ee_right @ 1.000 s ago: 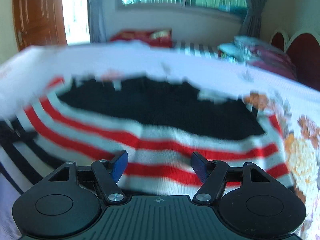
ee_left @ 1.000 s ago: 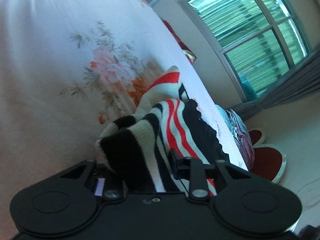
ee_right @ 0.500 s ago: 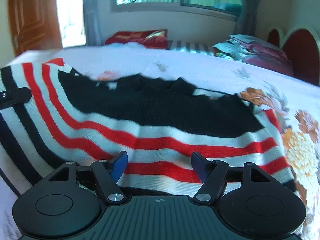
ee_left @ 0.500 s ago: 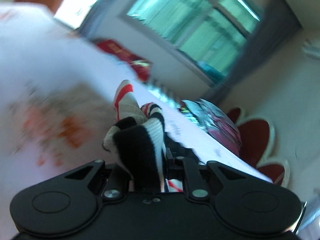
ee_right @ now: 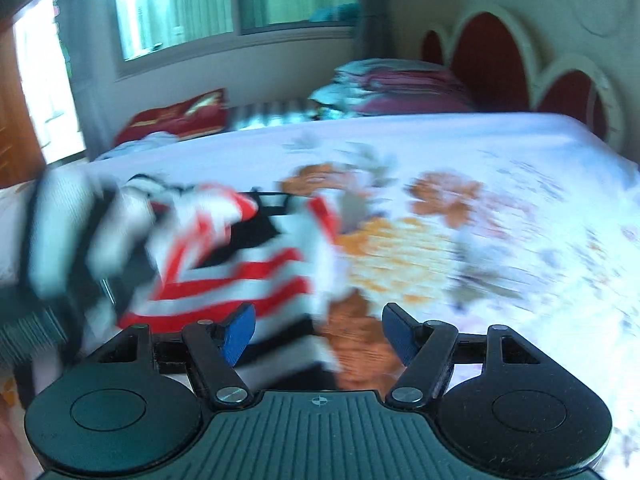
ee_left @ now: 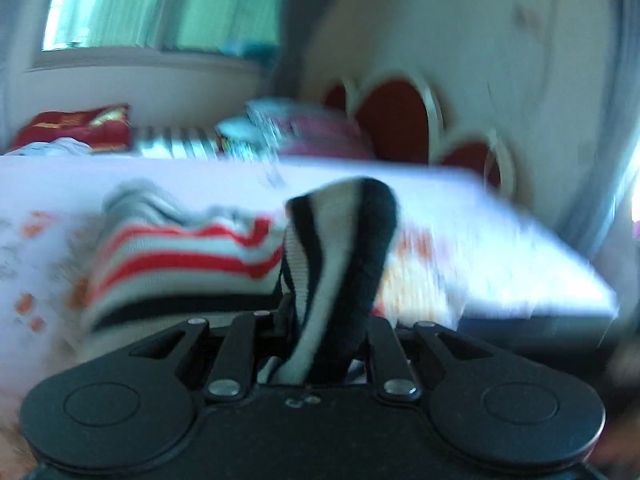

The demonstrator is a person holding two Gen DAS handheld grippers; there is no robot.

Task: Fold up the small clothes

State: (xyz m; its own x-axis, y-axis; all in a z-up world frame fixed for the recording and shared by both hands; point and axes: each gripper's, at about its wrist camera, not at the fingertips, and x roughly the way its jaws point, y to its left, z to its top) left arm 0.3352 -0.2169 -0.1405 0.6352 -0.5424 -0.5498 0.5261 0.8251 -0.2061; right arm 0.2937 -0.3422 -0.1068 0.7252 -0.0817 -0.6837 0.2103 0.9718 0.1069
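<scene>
A small knit sweater [ee_left: 192, 256] with red, white and black stripes lies bunched on the floral bed sheet [ee_right: 500, 184]. My left gripper [ee_left: 328, 312] has a black-and-white fold [ee_left: 340, 248] of it standing up between its fingers; the jaws are opening a little, with the fabric still pinched there. In the right wrist view the sweater [ee_right: 240, 276] is crumpled at the left, blurred by motion. My right gripper [ee_right: 318, 332] hovers open just above the bed, its blue pads [ee_right: 240, 332] apart, the sweater's edge under the left pad and bare sheet under the right.
A red padded headboard [ee_right: 492, 60] with white rims stands at the right. Folded bedding [ee_right: 400, 84] and a red cushion [ee_right: 180, 116] lie at the bed's far end under the window. The bed's right edge [ee_left: 560, 292] drops off. A wooden door [ee_right: 16, 128] is at the left.
The left gripper has rolled level and swept across the bed with the fold. The sweater, spread flat before, is now bunched to the left. The right gripper has shifted right over the floral sheet.
</scene>
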